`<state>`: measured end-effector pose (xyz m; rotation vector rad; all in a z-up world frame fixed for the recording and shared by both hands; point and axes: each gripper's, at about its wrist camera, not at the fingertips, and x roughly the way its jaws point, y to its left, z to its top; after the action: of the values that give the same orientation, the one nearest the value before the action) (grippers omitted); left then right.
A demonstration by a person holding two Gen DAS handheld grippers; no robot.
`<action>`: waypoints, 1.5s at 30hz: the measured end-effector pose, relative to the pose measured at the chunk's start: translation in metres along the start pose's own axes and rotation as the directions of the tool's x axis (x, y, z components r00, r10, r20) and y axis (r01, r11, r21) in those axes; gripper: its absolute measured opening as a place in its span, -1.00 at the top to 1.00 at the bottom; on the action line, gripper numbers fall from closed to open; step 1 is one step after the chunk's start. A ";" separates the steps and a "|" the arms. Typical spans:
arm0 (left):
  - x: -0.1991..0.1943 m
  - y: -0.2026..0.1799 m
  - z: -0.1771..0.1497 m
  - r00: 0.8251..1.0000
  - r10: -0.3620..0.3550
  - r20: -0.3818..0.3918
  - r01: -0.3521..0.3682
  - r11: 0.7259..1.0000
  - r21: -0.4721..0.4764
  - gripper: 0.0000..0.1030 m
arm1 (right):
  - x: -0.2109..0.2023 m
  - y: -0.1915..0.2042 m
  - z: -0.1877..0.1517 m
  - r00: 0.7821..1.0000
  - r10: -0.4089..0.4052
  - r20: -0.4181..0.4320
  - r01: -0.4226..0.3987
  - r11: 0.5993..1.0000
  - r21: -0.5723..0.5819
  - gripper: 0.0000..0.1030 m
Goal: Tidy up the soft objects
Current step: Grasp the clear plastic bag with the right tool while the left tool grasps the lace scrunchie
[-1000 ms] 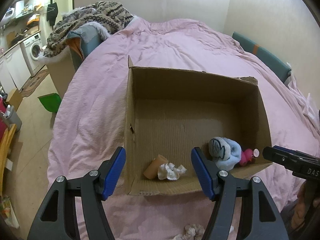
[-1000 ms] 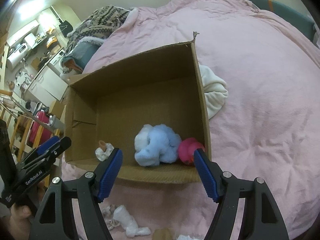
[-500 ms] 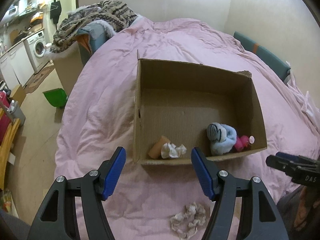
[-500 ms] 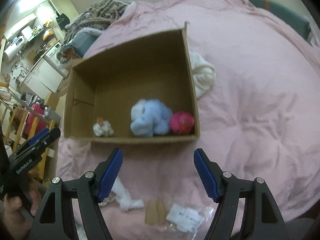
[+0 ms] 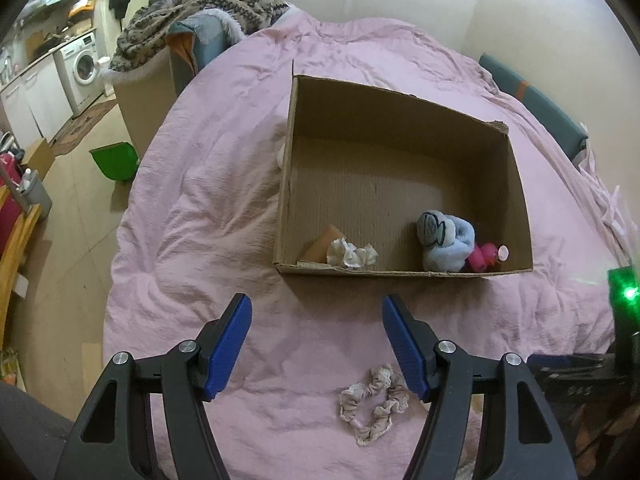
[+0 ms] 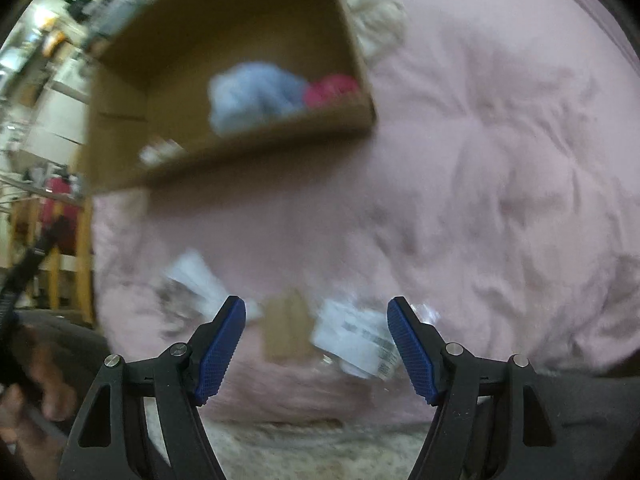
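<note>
Both grippers, left gripper (image 5: 316,344) and right gripper (image 6: 316,344), hung wide and empty over the bed (image 5: 208,208). The scrunchie (image 5: 374,402) lay loose before the cardboard box (image 5: 404,274), seemingly next: descend, pinch, lift.

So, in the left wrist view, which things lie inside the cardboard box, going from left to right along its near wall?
Orange-tan cloth piece → crumpled white fabric scrunchie → rolled light blue plush toy → bright pink soft toy → small white round cap, all inside the brown cardboard box.
</note>
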<state>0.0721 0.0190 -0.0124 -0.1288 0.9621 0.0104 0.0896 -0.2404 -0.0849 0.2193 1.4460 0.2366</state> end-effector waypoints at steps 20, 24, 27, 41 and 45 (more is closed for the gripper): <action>0.025 0.015 -0.003 0.995 -0.004 -0.097 -0.004 0.997 -0.079 -0.26 | 0.016 -0.028 0.000 0.992 -0.088 -0.090 0.094 0.994 0.063 0.46; 0.025 0.015 -0.003 0.995 -0.005 -0.102 -0.002 0.997 -0.078 -0.26 | 0.001 -0.030 0.002 0.999 -0.038 -0.027 0.040 0.996 0.076 0.67; 0.026 0.012 -0.007 0.993 -0.009 -0.118 0.001 0.998 -0.065 -0.26 | -0.024 -0.027 0.005 0.993 0.079 0.088 -0.084 0.995 0.054 0.69; 0.080 -0.046 -0.057 0.899 -0.072 -0.432 0.138 0.983 0.124 -0.26 | -0.050 -0.012 0.011 0.956 0.173 0.239 -0.179 0.984 0.003 0.69; 0.089 -0.060 -0.070 0.890 -0.025 -0.456 0.132 0.970 0.205 -0.20 | -0.045 -0.006 0.012 0.957 0.169 0.234 -0.174 0.985 0.001 0.69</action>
<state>0.0701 -0.0526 -0.1184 0.0499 1.4159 -0.2161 0.0964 -0.2595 -0.0422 0.3792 1.1968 0.3263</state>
